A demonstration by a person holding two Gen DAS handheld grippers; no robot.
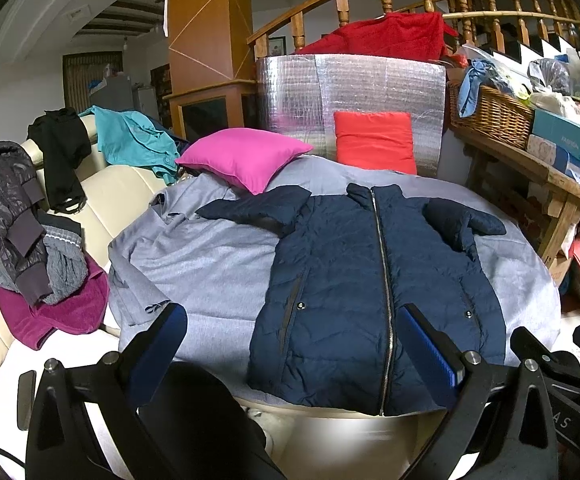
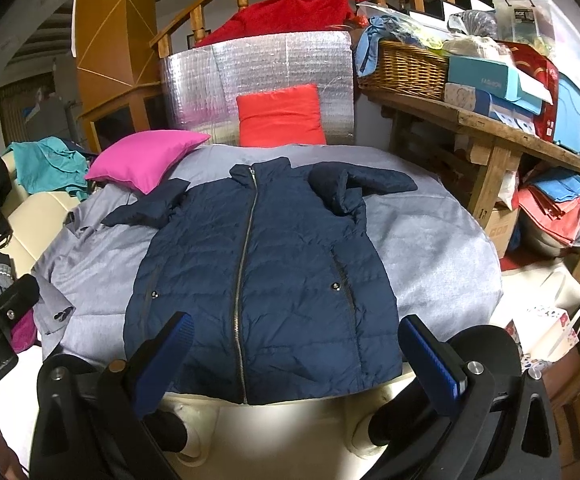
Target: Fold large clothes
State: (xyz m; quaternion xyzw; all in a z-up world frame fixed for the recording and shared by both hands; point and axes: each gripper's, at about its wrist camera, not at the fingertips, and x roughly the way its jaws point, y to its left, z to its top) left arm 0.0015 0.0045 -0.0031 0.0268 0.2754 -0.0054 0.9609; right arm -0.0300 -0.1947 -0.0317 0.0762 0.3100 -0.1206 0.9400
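Lying flat, front up: navy jacket [image 1: 370, 280], quilted, zipped shut, collar toward 12 o'clock, sleeves splayed to 10 and 2, one snap at each pocket. Rests on grey cover [image 1: 209, 248]. Pink cushion [image 1: 245, 156] at 11, red cushion [image 1: 374, 142] at 12 against foil panel [image 1: 350, 88]. Left gripper [image 1: 296, 344] and right gripper [image 2: 296, 346]: jaws spread, holding nothing, above the hem.

Both wrist views look forward and slightly down from the near edge, close above the navy quilted zip jacket [image 1: 374, 280] [image 2: 257, 276]. Left view sits further left. Shared: jacket, magenta square cushion [image 1: 245, 156] [image 2: 145, 156], red cushion [image 1: 376, 142] [image 2: 281, 116].
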